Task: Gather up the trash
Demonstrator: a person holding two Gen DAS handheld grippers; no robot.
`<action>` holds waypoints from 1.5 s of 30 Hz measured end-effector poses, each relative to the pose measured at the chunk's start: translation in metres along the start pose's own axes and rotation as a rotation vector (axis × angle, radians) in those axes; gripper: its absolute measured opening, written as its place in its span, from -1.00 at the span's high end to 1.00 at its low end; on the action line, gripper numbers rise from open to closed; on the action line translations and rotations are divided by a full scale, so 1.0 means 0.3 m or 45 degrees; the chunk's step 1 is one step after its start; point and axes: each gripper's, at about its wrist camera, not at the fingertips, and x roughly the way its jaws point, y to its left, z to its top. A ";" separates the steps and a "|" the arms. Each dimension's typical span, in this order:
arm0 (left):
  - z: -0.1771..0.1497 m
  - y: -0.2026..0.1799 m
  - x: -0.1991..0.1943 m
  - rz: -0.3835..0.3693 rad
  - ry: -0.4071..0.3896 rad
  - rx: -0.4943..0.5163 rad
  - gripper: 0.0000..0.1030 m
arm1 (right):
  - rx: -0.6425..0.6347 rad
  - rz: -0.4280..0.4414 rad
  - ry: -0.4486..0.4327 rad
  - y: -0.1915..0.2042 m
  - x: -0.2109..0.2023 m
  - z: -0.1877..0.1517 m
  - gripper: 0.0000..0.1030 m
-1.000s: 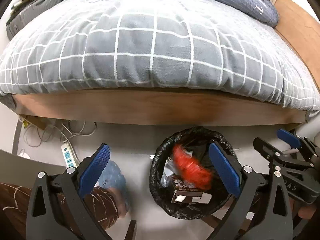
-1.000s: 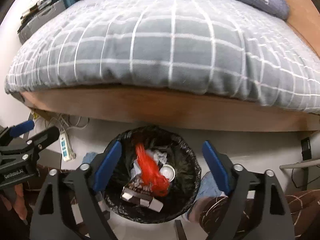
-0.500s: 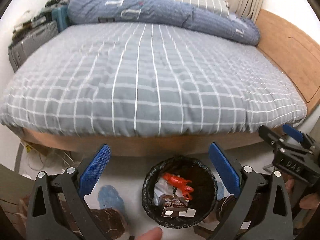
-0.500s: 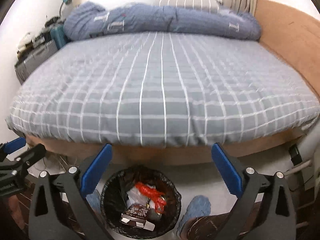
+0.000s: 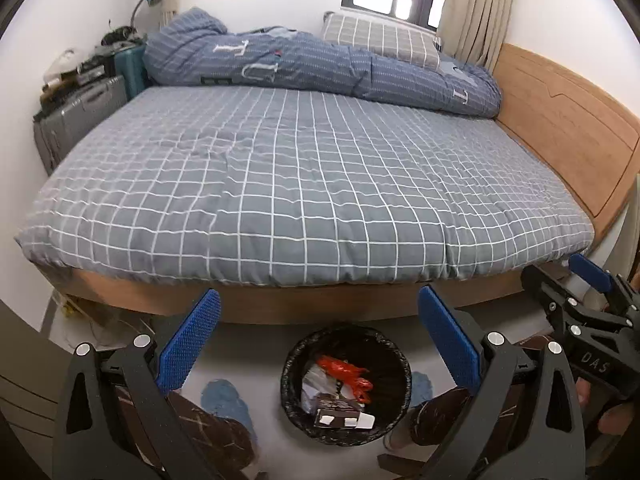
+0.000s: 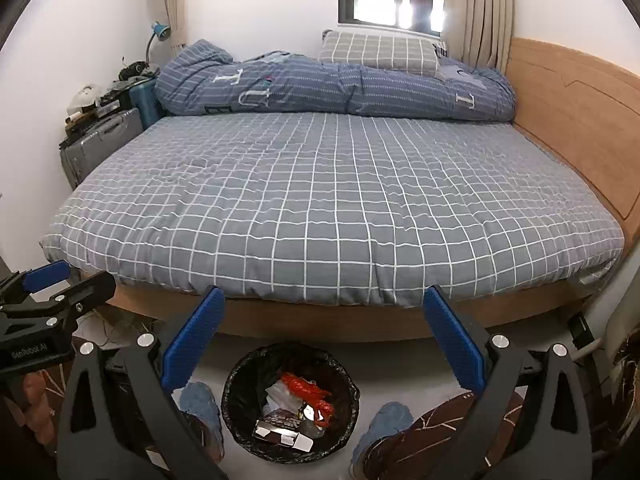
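A round bin lined with a black bag (image 5: 403, 376) (image 6: 231, 392) stands on the floor at the foot of the bed. In it lie a red plastic wrapper (image 5: 346, 372) (image 6: 308, 392), white paper and a dark box (image 5: 340, 414) (image 6: 280, 426). My left gripper (image 5: 320, 344) is open and empty, held high above the bin. My right gripper (image 6: 322, 344) is open and empty, also high above the bin. Each gripper shows at the edge of the other's view: the right one (image 5: 576, 292), the left one (image 6: 60, 284).
A wide bed with a grey checked cover (image 5: 312, 184) fills the view; a blue quilt (image 5: 320, 68) and a pillow lie at its far end. Suitcases (image 5: 80, 116) stand at the left wall. The person's legs and blue slippers (image 6: 200, 404) flank the bin.
Both grippers have risen and tilted up from just over the bin, so the whole bed now shows. The red wrapper has settled in the bin. Both grippers stay open.
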 end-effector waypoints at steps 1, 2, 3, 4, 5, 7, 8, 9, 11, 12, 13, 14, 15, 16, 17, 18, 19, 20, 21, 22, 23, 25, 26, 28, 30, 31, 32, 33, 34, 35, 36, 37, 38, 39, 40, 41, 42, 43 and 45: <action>-0.001 0.000 -0.007 0.000 -0.001 0.001 -0.89 | 0.002 -0.004 -0.002 -0.001 -0.008 0.000 -0.85; -0.002 -0.002 -0.012 0.004 -0.001 0.004 -0.89 | 0.002 -0.004 -0.002 0.000 -0.010 0.000 -0.85; -0.002 -0.002 -0.014 0.003 -0.003 0.008 -0.89 | 0.003 -0.008 -0.003 0.000 -0.011 0.000 -0.85; -0.004 -0.005 -0.016 0.004 -0.002 0.012 -0.89 | 0.006 -0.014 -0.002 -0.001 -0.014 0.000 -0.85; -0.005 -0.006 -0.015 0.006 0.001 0.015 -0.89 | 0.010 -0.018 -0.002 -0.002 -0.017 0.000 -0.85; -0.009 -0.010 -0.014 0.002 0.003 0.020 -0.89 | 0.016 -0.025 -0.002 -0.008 -0.024 0.001 -0.85; -0.009 -0.013 -0.013 0.003 0.006 0.023 -0.89 | 0.016 -0.025 0.000 -0.009 -0.020 0.002 -0.85; -0.009 -0.014 -0.011 0.004 0.006 0.024 -0.89 | 0.014 -0.028 0.000 -0.008 -0.022 0.002 -0.85; -0.008 -0.017 -0.007 0.004 0.006 0.028 -0.89 | 0.013 -0.028 0.001 -0.013 -0.017 0.005 -0.85; -0.007 -0.020 -0.006 0.004 0.006 0.031 -0.89 | 0.014 -0.029 0.001 -0.012 -0.017 0.005 -0.85; -0.007 -0.022 -0.007 0.006 0.004 0.034 -0.89 | 0.013 -0.030 0.004 -0.012 -0.017 0.005 -0.85; -0.008 -0.024 -0.008 0.009 0.003 0.037 -0.89 | 0.013 -0.029 0.005 -0.012 -0.018 0.005 -0.85; -0.007 -0.025 -0.007 0.010 0.003 0.039 -0.89 | 0.015 -0.030 0.004 -0.015 -0.019 0.006 -0.85; -0.007 -0.027 -0.006 0.010 0.004 0.041 -0.89 | 0.017 -0.031 0.003 -0.018 -0.019 0.006 -0.85; -0.007 -0.027 -0.007 0.009 0.003 0.041 -0.89 | 0.020 -0.032 0.005 -0.020 -0.019 0.007 -0.85; -0.007 -0.027 -0.007 0.009 0.003 0.042 -0.89 | 0.022 -0.033 0.007 -0.024 -0.016 0.007 -0.85; -0.006 -0.028 -0.006 0.011 0.004 0.042 -0.89 | 0.024 -0.033 0.007 -0.026 -0.017 0.008 -0.85; -0.006 -0.028 -0.007 0.011 0.002 0.041 -0.89 | 0.025 -0.033 0.008 -0.029 -0.016 0.009 -0.85; -0.006 -0.030 -0.008 0.012 0.001 0.042 -0.89 | 0.025 -0.033 0.008 -0.031 -0.015 0.009 -0.85; -0.006 -0.030 -0.008 0.011 0.000 0.042 -0.89 | 0.026 -0.033 0.008 -0.032 -0.015 0.009 -0.85; -0.006 -0.029 -0.008 0.009 0.000 0.042 -0.89 | 0.025 -0.033 0.008 -0.033 -0.015 0.008 -0.85; -0.006 -0.027 -0.007 0.013 -0.002 0.046 -0.89 | 0.025 -0.036 0.007 -0.034 -0.015 0.009 -0.85; -0.006 -0.025 -0.006 0.015 -0.003 0.046 -0.89 | 0.025 -0.039 0.007 -0.034 -0.015 0.009 -0.85; -0.005 -0.023 -0.005 0.018 -0.003 0.043 -0.89 | 0.027 -0.042 0.008 -0.036 -0.013 0.009 -0.85; -0.004 -0.022 -0.002 0.021 -0.003 0.042 -0.89 | 0.028 -0.044 0.009 -0.037 -0.012 0.008 -0.85; -0.002 -0.020 -0.001 0.021 -0.003 0.043 -0.89 | 0.029 -0.047 0.011 -0.038 -0.010 0.008 -0.85; -0.002 -0.017 0.000 0.021 -0.003 0.043 -0.89 | 0.030 -0.047 0.012 -0.039 -0.009 0.009 -0.85; -0.002 -0.017 0.000 0.020 -0.003 0.044 -0.89 | 0.031 -0.046 0.012 -0.039 -0.008 0.009 -0.85; -0.001 -0.017 0.000 0.021 -0.003 0.045 -0.89 | 0.030 -0.046 0.010 -0.040 -0.008 0.010 -0.85; 0.000 -0.016 0.001 0.022 -0.003 0.046 -0.89 | 0.028 -0.048 0.009 -0.038 -0.009 0.010 -0.85; 0.000 -0.016 0.003 0.025 -0.001 0.047 -0.89 | 0.028 -0.049 0.010 -0.038 -0.009 0.009 -0.85; 0.001 -0.016 0.004 0.026 0.000 0.048 -0.89 | 0.026 -0.051 0.010 -0.038 -0.009 0.009 -0.85; 0.000 -0.016 0.004 0.026 0.001 0.050 -0.89 | 0.026 -0.051 0.010 -0.038 -0.009 0.010 -0.85; 0.001 -0.017 0.004 0.028 -0.002 0.052 -0.89 | 0.026 -0.052 0.009 -0.040 -0.009 0.011 -0.85; 0.001 -0.016 0.004 0.033 -0.003 0.054 -0.89 | 0.024 -0.053 0.010 -0.039 -0.008 0.011 -0.85; 0.001 -0.018 0.004 0.036 -0.004 0.055 -0.89 | 0.024 -0.053 0.010 -0.039 -0.008 0.011 -0.85; 0.001 -0.018 0.004 0.040 -0.005 0.056 -0.89 | 0.024 -0.053 0.009 -0.040 -0.009 0.012 -0.85; 0.001 -0.020 0.004 0.049 -0.007 0.060 -0.89 | 0.025 -0.053 0.008 -0.041 -0.008 0.012 -0.85; 0.001 -0.020 0.005 0.056 -0.008 0.062 -0.89 | 0.023 -0.053 0.009 -0.040 -0.009 0.011 -0.85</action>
